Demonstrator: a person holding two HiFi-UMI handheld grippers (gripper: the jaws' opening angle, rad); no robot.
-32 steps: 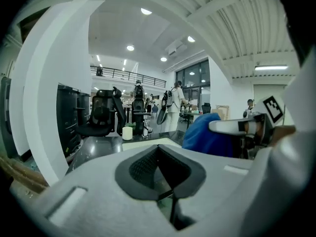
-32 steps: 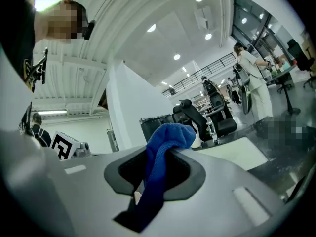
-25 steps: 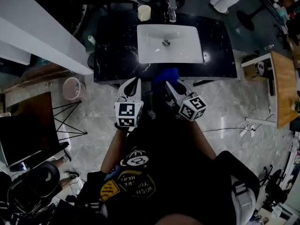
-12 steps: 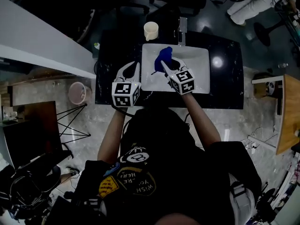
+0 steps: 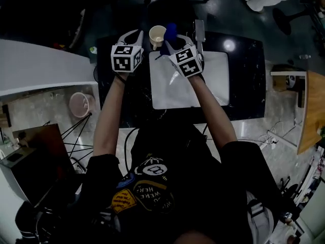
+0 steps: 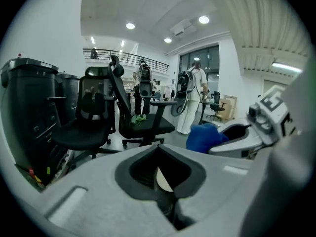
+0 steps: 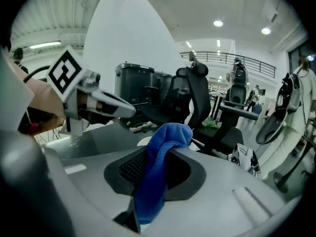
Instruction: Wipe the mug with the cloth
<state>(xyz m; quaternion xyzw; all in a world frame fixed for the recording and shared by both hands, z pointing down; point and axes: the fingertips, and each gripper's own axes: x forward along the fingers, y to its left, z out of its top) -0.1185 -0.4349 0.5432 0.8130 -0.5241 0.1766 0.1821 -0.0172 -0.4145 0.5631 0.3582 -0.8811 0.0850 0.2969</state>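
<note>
A cream mug [image 5: 157,35] stands on the black counter behind the sink's left corner. My right gripper [image 5: 170,38] is shut on a blue cloth [image 5: 171,31], which is bunched at its tips right beside the mug. In the right gripper view the cloth [image 7: 157,181] hangs down between the jaws. My left gripper [image 5: 137,34] hovers just left of the mug with its jaws together. In the left gripper view a cream sliver [image 6: 163,179] shows through the hollow of the left gripper [image 6: 159,149]. I cannot tell whether it touches the mug.
A white sink basin [image 5: 210,85] is set in the black counter [image 5: 244,80], with a faucet [image 5: 199,31] at its back edge. A white wall ledge [image 5: 40,65] runs at the left. A pink bin [image 5: 81,103] sits on the floor. Office chairs [image 6: 94,120] stand beyond the counter.
Both grippers have moved forward from the counter's near edge, across the sink, to the mug at the back. The blue cloth has travelled with the right gripper.
</note>
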